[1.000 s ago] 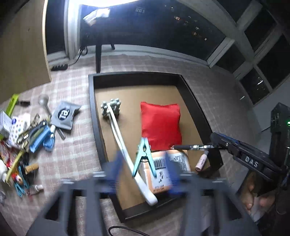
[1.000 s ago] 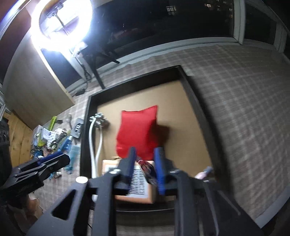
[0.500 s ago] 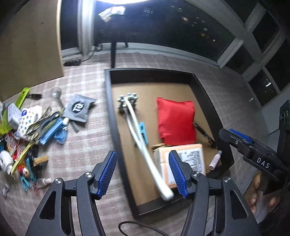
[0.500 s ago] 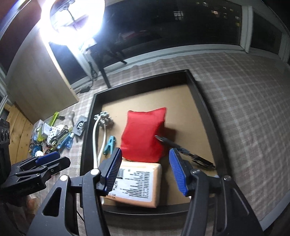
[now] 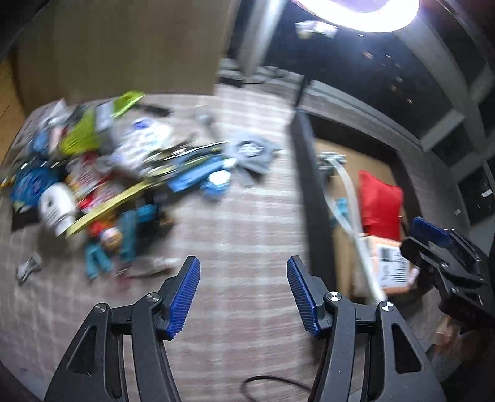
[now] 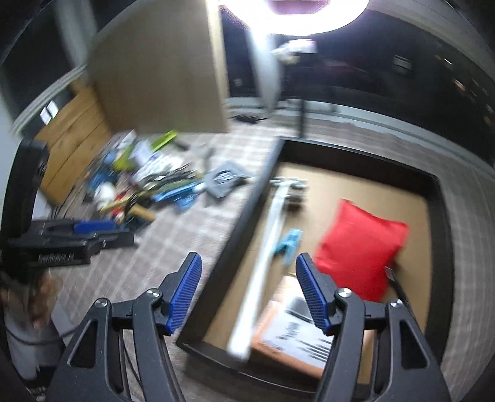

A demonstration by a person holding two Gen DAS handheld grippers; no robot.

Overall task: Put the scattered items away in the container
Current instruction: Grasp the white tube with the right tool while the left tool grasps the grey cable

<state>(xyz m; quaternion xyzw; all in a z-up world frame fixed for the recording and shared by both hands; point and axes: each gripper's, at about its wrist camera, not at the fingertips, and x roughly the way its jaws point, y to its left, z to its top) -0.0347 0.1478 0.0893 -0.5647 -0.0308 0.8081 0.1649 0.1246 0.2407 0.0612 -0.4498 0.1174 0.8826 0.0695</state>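
L gripper [image 5: 243, 293]: jaws wide apart, nothing between blue pads [image 5: 184, 297], over bare checked cloth [image 5: 241, 222]. R gripper [image 6: 247, 292]: jaws equally wide, holding nothing, straddling L wall of black tray [image 6: 247, 216], w/ one pad over cloth, other over tray floor.

Both views motion-blurred; fine detail lost.

Inside tray, brown floor: long white rod-like item [image 6: 266, 259] lying lengthwise near L wall, metal cluster at its far end; teal clothes peg [image 6: 289, 242] just beside rod; red cushion-like pouch [image 6: 360, 250] further R; orange box w/ printed label [image 6: 294, 337] at near edge, close to rod's near end. Thin dark tool [image 6: 394, 280] at pouch's near R corner, partly hidden by gripper.

Outside tray, L of it on cloth: heap of scattered items [image 5: 102, 179] — grey pouch w/ logo [image 5: 252, 153] nearest tray, blue flat pieces, white roll-shaped thing [image 5: 57, 207], yellow-green packaging, teal bits; rest too blurred to ID. Small grey item [image 5: 27, 267] apart at near L.

Each gripper seen from other's cam: R one [image 5: 439, 247] at tray's near R; L one [image 6: 77, 235] near heap.

Ring light [image 6: 294, 12] glaring at top.
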